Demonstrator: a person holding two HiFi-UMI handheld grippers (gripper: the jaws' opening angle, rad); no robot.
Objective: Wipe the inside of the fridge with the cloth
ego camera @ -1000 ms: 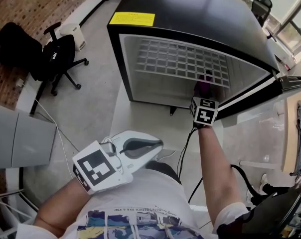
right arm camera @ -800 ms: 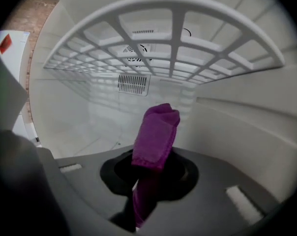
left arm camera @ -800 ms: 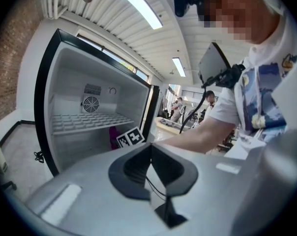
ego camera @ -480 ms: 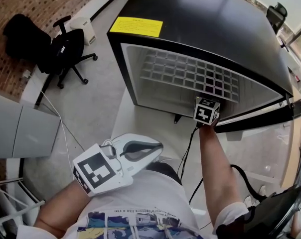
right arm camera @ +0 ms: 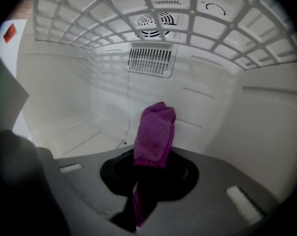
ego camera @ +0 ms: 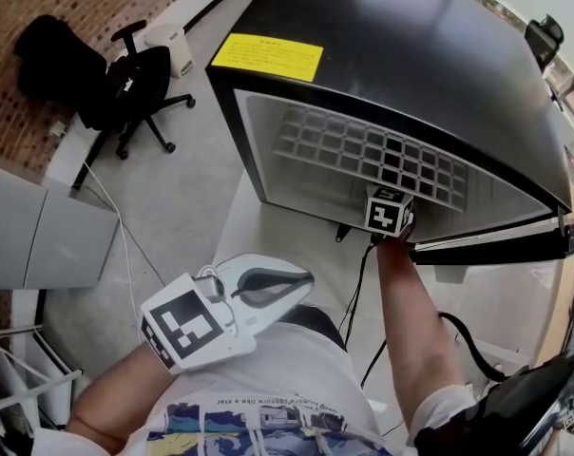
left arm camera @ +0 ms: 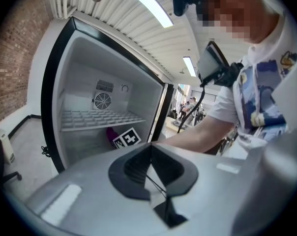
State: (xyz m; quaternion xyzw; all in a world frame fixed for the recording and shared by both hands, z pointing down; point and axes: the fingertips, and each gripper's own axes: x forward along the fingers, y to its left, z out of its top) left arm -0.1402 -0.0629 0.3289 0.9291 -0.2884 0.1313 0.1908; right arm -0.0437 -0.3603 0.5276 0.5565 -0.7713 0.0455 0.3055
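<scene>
A black fridge [ego camera: 411,55] stands open with a white inside and a wire shelf [ego camera: 363,150]. My right gripper [ego camera: 389,211] reaches in under that shelf; only its marker cube shows in the head view. In the right gripper view, my right gripper [right arm camera: 151,154] is shut on a purple cloth [right arm camera: 155,132], which sticks up towards the back wall without touching it. The left gripper view shows the cloth [left arm camera: 110,133] beside the cube, below the shelf [left arm camera: 97,118]. My left gripper [ego camera: 296,281] is shut and empty, held near my body, outside the fridge.
A vent [right arm camera: 149,60] and a fan grille [right arm camera: 156,19] are on the fridge's back wall. The fridge door [ego camera: 515,247] hangs open at the right. A cable [ego camera: 358,283] trails below the fridge. A black office chair [ego camera: 125,88] and a grey cabinet [ego camera: 40,240] stand at the left.
My right gripper has gone further into the fridge with the cloth, so the cloth no longer shows through the shelf in the head view. The head view has shifted. The left gripper has stayed put.
</scene>
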